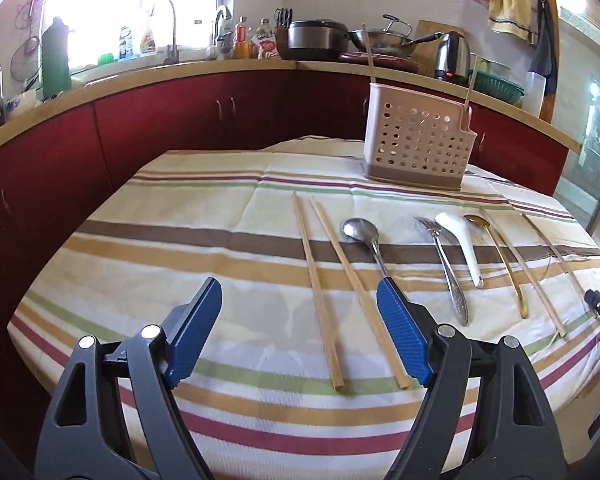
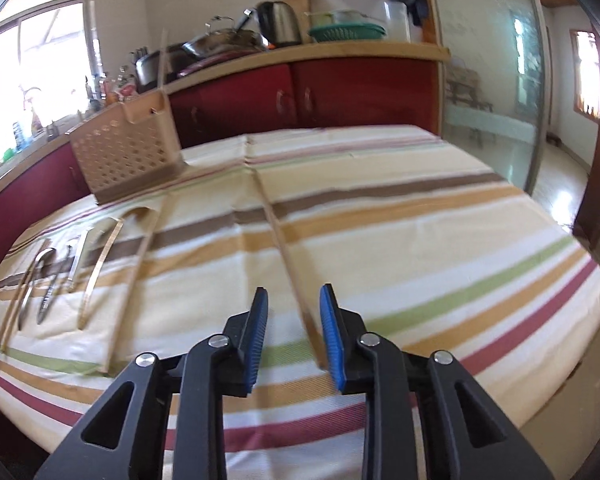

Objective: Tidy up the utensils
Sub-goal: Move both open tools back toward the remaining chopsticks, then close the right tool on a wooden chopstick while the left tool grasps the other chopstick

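The right gripper [image 2: 293, 334] has its jaws partly apart, with one chopstick [image 2: 288, 256] running up between the blue pads [image 2: 331, 336]. The stick lies close against the right-hand pad, but the blur makes it hard to say whether it is pinched or only lying beneath on the striped tablecloth [image 2: 420, 248]. To the left another chopstick [image 2: 134, 276] lies on the cloth, and beyond it the other utensils show only as streaks. The perforated utensil holder [image 2: 128, 152] stands at the far left of the table.

The left gripper [image 1: 299, 336] is spread wide and holds nothing, hovering over the near ends of a pair of chopsticks [image 1: 332, 284] that lie side by side, slightly fanned. Just right of them is a steel spoon [image 1: 364, 240], its handle hidden behind the right pad [image 1: 400, 336]. Further right lie a steel fork [image 1: 448, 268], a white ceramic soup spoon [image 1: 462, 240] touching it, a gold-coloured spoon [image 1: 500, 256] and two single chopsticks [image 1: 524, 276]. The beige holder [image 1: 418, 140] stands at the table's far edge with two chopsticks [image 1: 368, 56] upright in it. Behind runs a counter [image 1: 220, 68] with red cabinets, holding a kettle [image 1: 452, 56] and a wok [image 1: 380, 40].
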Demonstrator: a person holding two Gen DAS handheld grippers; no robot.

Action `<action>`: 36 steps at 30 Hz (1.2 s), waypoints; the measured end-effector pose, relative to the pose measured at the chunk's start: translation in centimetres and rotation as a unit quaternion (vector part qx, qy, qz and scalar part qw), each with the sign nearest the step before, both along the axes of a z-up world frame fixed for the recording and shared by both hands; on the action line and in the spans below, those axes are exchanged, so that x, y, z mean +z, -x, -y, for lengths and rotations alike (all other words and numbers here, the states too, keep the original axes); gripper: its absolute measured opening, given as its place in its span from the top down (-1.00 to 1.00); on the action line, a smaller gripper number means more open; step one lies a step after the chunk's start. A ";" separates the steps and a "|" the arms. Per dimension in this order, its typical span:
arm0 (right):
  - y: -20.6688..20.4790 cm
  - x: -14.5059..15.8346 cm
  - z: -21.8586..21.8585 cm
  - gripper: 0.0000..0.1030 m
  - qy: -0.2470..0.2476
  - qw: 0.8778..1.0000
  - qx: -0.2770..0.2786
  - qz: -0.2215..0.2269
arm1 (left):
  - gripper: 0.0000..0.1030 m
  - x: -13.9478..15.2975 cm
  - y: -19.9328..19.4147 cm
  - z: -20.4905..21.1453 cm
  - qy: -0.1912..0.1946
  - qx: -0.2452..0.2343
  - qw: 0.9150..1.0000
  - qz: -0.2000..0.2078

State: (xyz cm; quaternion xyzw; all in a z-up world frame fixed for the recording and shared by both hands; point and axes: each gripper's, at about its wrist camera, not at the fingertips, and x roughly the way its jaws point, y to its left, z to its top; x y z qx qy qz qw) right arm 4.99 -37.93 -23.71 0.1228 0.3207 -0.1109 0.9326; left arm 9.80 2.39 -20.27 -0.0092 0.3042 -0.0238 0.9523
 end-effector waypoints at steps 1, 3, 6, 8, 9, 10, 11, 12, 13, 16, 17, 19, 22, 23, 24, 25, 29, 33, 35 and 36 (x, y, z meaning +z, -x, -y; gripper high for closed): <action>0.1 0.0 0.1 0.58 0.000 1.000 -0.002 0.003 | -0.51 -0.2 0.1 0.0 0.001 0.001 1.000 -0.002; 0.3 0.1 0.2 0.60 0.008 1.000 -0.006 -0.002 | -0.51 -0.4 0.2 0.1 0.000 0.002 1.000 -0.004; 1.0 0.1 0.1 0.60 0.008 1.000 -0.009 -0.001 | -0.51 -0.8 0.2 0.2 0.003 0.002 1.000 -0.012; 1.4 0.0 -0.2 0.60 0.018 1.000 -0.010 -0.001 | -0.51 -1.1 0.2 0.3 0.006 0.001 1.000 -0.016; 1.7 0.0 -0.4 0.60 0.027 1.000 -0.009 0.001 | -0.51 -1.2 0.2 0.3 0.006 0.001 1.000 -0.018; 1.7 0.0 -0.6 0.69 0.032 0.999 -0.007 0.001 | -0.51 -1.3 0.1 0.4 0.007 0.000 1.000 -0.020; 1.7 0.0 -0.7 0.80 0.031 1.000 -0.002 0.001 | -0.51 -1.4 0.1 0.4 0.008 0.000 1.000 -0.022; 1.6 0.0 -0.7 0.81 0.029 1.000 0.002 0.000 | -0.51 -1.5 0.0 0.4 0.010 -0.001 1.000 -0.023; 1.5 0.1 -0.9 0.83 0.030 1.000 0.005 0.000 | -0.51 -1.5 0.0 0.5 0.010 -0.001 1.000 -0.024; 1.4 0.6 -1.5 0.87 0.033 0.999 0.017 0.008 | -0.47 -1.7 0.0 0.5 0.010 -0.004 1.000 -0.027; 1.4 1.0 -1.8 0.87 0.034 0.999 0.021 0.015 | -0.43 -1.7 0.0 0.6 0.010 -0.006 1.000 -0.027; 1.4 1.9 -2.4 0.87 0.038 0.998 0.030 0.027 | -0.41 -1.8 -0.1 0.7 0.012 -0.008 0.999 -0.031; 1.4 3.0 -3.6 0.87 0.044 0.997 0.047 0.044 | -0.39 -2.2 -0.2 0.9 0.013 -0.011 0.999 -0.037; 1.3 3.3 -3.9 0.87 0.044 0.996 0.053 0.048 | -0.36 -2.4 -0.2 1.0 0.011 -0.012 0.999 -0.040; 1.3 3.5 -4.4 0.87 0.044 0.996 0.062 0.052 | -0.32 -2.6 -0.2 1.1 0.009 -0.013 0.999 -0.043; 1.3 3.6 -4.7 0.87 0.046 0.995 0.067 0.053 | -0.30 -2.8 -0.2 1.2 0.007 -0.014 0.999 -0.047; 1.2 3.7 -5.7 0.87 0.047 0.994 0.080 0.057 | -0.11 -3.6 -0.2 1.1 0.012 -0.014 0.998 -0.066; 1.2 3.5 -5.9 0.87 0.043 0.994 0.085 0.054 | 0.12 -4.2 0.0 1.4 -0.002 -0.019 0.997 -0.073; 1.3 3.6 -6.0 0.87 0.041 0.994 0.086 0.056 | 0.22 -4.3 0.3 1.5 -0.008 -0.024 0.997 -0.072; 1.3 3.7 -6.1 0.87 0.041 0.994 0.086 0.057 | 0.32 -4.3 0.5 1.6 -0.012 -0.024 0.997 -0.071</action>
